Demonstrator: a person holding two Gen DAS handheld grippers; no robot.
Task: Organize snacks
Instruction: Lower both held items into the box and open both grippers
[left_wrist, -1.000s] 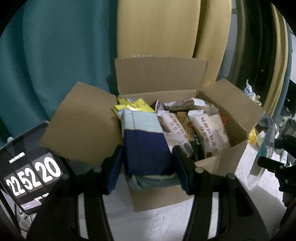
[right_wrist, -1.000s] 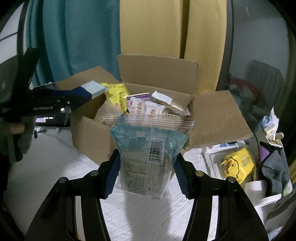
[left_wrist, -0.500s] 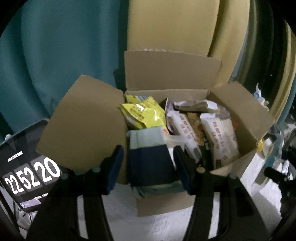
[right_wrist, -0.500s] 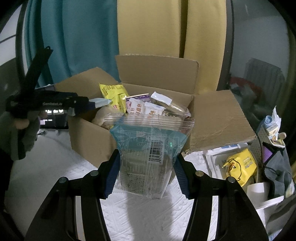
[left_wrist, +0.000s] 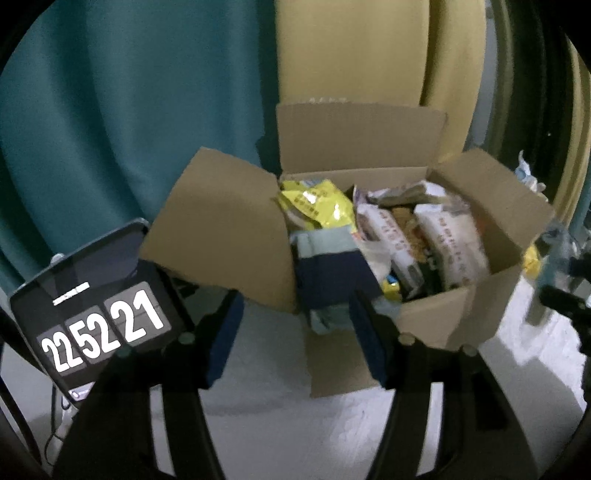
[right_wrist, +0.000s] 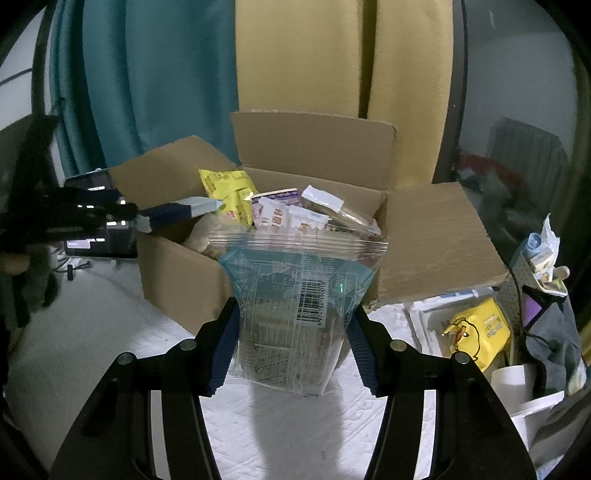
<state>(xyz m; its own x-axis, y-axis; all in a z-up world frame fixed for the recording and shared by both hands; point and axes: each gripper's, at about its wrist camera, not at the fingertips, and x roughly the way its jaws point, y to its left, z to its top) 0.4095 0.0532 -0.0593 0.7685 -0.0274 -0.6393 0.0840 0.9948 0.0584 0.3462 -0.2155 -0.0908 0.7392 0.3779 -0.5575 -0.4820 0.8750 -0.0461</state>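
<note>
An open cardboard box (left_wrist: 454, 317) (right_wrist: 181, 280) holds several snack packs, among them a yellow bag (left_wrist: 317, 203) (right_wrist: 229, 188) and white packs (left_wrist: 450, 240). A navy and pale-blue pack (left_wrist: 332, 273) (right_wrist: 177, 210) hangs over the box's near left rim. My left gripper (left_wrist: 295, 332) is open; the pack lies beside its right finger, the left finger well apart from it. My right gripper (right_wrist: 291, 339) is shut on a clear and teal snack bag (right_wrist: 295, 310) with a barcode, held in front of the box.
A tablet (left_wrist: 92, 317) showing a clock stands left of the box. Teal and yellow curtains hang behind. Right of the box lie a yellow pouch (right_wrist: 480, 332), white trays, a cup and dark cloth. The surface is white and textured.
My left gripper moved the navy pack to the box rim and its jaws spread apart, freeing the pack. My right gripper stayed still with its bag.
</note>
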